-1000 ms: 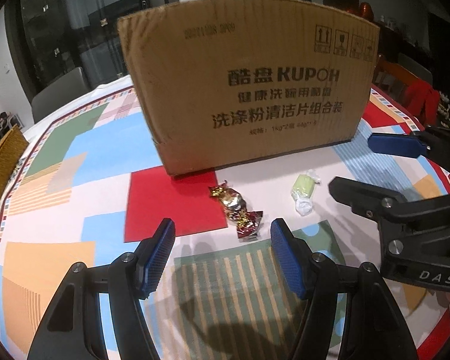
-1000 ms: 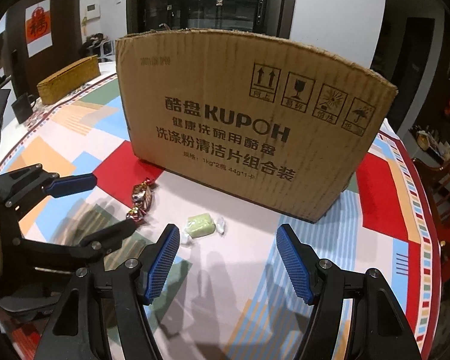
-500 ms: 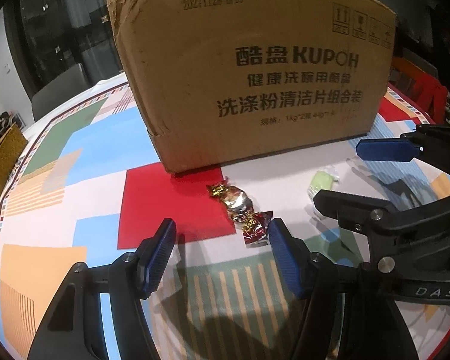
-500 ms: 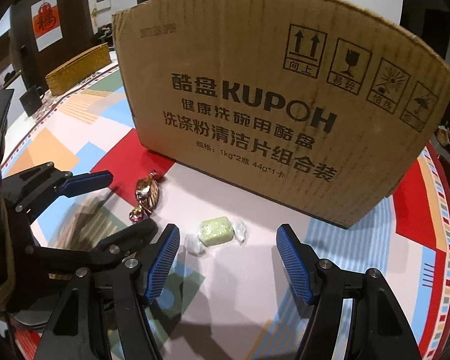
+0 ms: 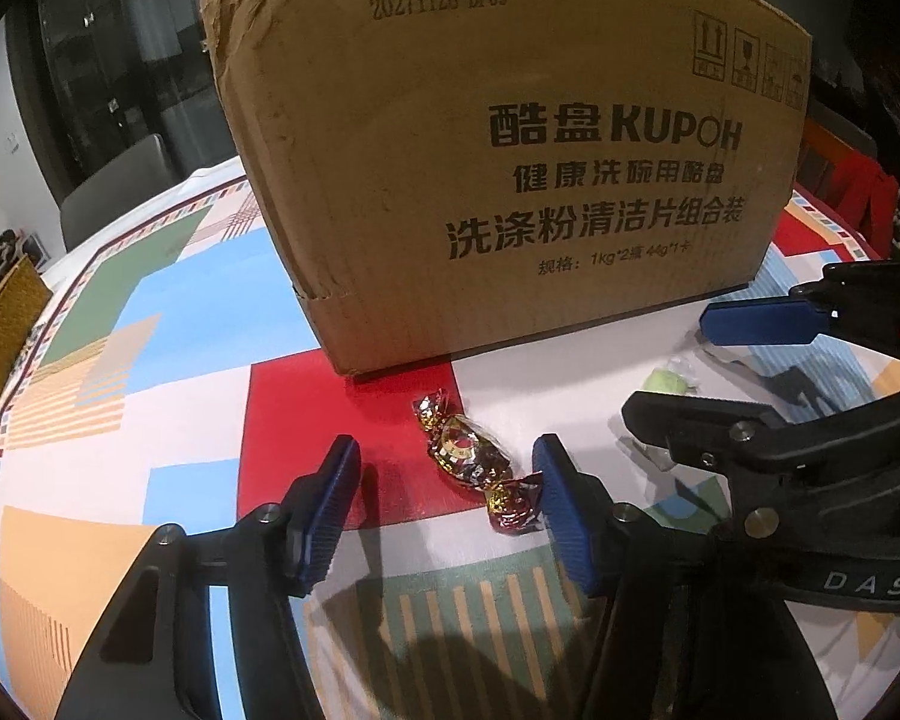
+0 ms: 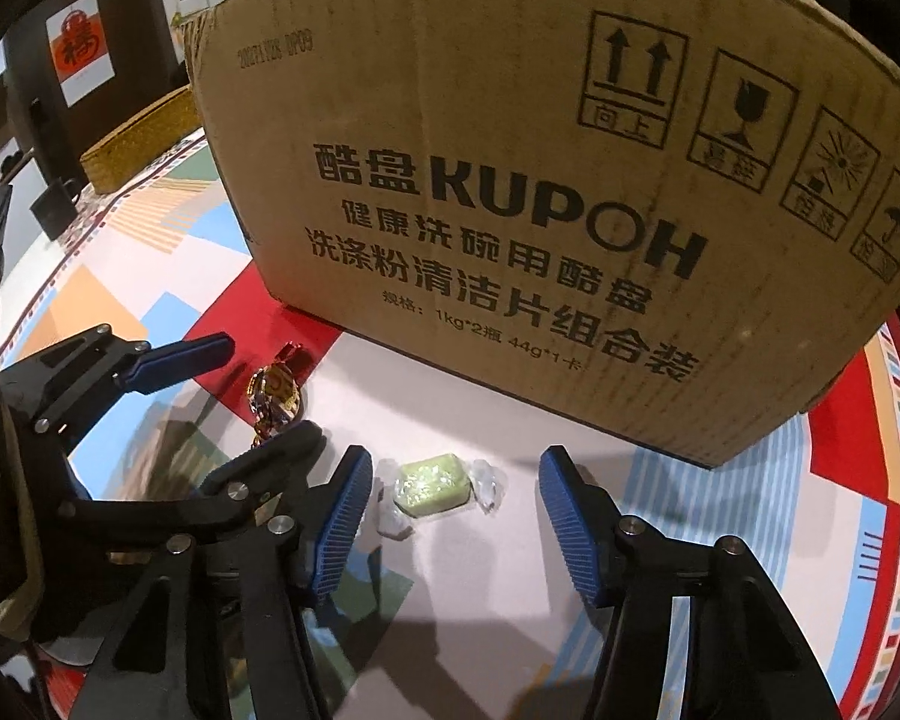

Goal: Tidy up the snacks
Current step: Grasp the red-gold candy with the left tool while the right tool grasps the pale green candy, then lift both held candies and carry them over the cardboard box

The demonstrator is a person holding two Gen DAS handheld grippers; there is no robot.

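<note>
A gold and red foil-wrapped candy (image 5: 471,459) lies on the patterned tablecloth, in front of a big cardboard box (image 5: 510,168). My left gripper (image 5: 444,480) straddles it, jaws closing; the wrapper's tail sits right by the right pad and the left pad stands apart. A pale green candy (image 6: 433,482) in clear wrap lies between the pads of my right gripper (image 6: 450,486), whose jaws are closing too, with gaps on both sides. In the right wrist view the foil candy (image 6: 275,396) shows beside the left gripper's fingers (image 6: 174,360). The green candy (image 5: 666,383) is partly hidden behind the right gripper's fingers (image 5: 762,324).
The cardboard box (image 6: 540,192) stands close behind both candies and fills the far view. A woven yellow basket (image 6: 141,141) sits at the table's far left edge. A grey chair (image 5: 114,186) stands beyond the table. The two grippers are side by side, almost touching.
Both grippers have come down and forward towards the box, so each candy now lies between the pads. Both pairs of jaws have narrowed a little.
</note>
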